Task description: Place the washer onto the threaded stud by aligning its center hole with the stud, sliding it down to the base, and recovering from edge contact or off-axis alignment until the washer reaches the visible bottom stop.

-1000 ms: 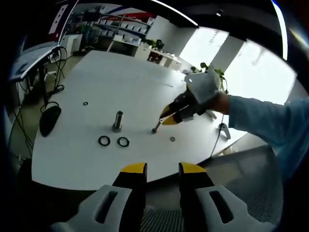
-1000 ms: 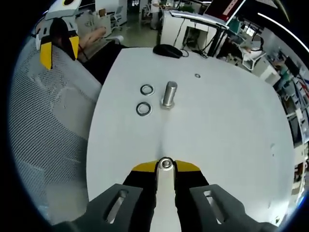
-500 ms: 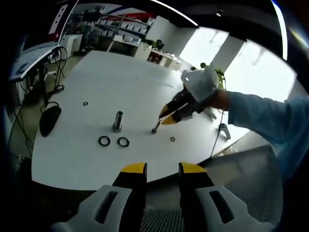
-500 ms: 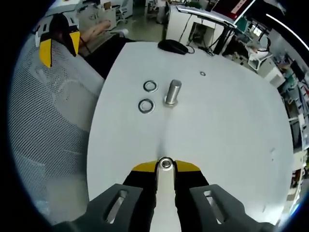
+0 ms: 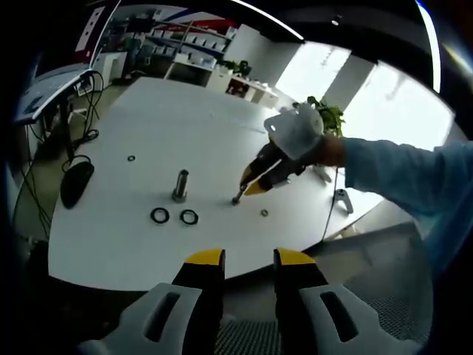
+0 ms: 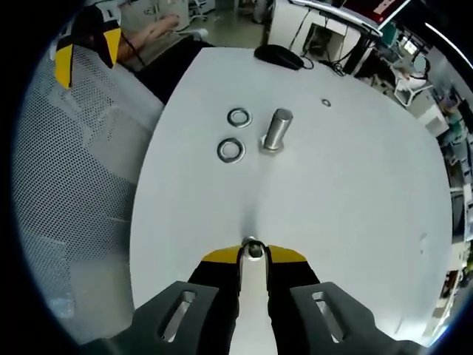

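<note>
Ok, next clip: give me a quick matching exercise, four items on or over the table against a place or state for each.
Things:
1. right tool
2. left tool
3. large stud
4. computer mouse

States:
A. open, holding nothing
B. standing upright beside two washers
C. shut on a small bolt
D. lying near the table's far edge

Pairs: 1-C, 2-A, 3-B, 4-D

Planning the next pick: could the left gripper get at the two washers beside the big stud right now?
Probably yes: the left gripper is open, and the two washers lie on bare table ahead of it, unobstructed.
</note>
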`<state>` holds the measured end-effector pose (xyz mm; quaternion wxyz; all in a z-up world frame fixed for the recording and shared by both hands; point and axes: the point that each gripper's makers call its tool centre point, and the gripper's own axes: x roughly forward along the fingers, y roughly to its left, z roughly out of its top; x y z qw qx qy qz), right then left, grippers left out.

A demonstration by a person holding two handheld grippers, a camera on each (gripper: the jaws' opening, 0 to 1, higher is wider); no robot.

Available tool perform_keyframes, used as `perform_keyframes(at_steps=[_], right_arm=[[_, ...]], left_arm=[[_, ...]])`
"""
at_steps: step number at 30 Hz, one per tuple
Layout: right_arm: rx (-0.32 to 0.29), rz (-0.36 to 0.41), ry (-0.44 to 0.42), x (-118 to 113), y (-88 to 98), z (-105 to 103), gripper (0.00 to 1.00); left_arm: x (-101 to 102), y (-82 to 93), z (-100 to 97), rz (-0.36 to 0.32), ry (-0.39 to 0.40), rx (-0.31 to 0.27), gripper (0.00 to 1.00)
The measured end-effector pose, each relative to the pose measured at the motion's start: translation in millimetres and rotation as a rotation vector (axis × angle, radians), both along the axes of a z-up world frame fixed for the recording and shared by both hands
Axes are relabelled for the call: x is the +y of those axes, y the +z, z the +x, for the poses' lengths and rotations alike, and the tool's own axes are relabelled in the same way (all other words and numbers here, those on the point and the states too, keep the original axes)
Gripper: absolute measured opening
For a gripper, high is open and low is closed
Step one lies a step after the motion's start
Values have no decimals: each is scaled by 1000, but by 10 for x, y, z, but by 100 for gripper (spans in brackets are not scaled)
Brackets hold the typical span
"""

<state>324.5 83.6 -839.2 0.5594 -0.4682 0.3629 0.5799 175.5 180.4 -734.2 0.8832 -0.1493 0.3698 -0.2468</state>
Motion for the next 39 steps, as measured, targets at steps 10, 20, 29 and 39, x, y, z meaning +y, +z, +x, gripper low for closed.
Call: perform_keyframes(at_steps=[10,20,29,39], right_arm=[[32,-39,-1,-13,-234,-3,14],[41,-52,4,-6,-324,-15,14],[37,-29,-30,-90,-252,-7,33],[71,16,-134,-442,-99,-119,31]], left_arm=[[-1,-8,-4,1,-2,5,24],[5,-7,0,-3,3,5,24],[1,-5,-1,-2,1,3,24],[-16,-8,-7,5,-16,3,24]])
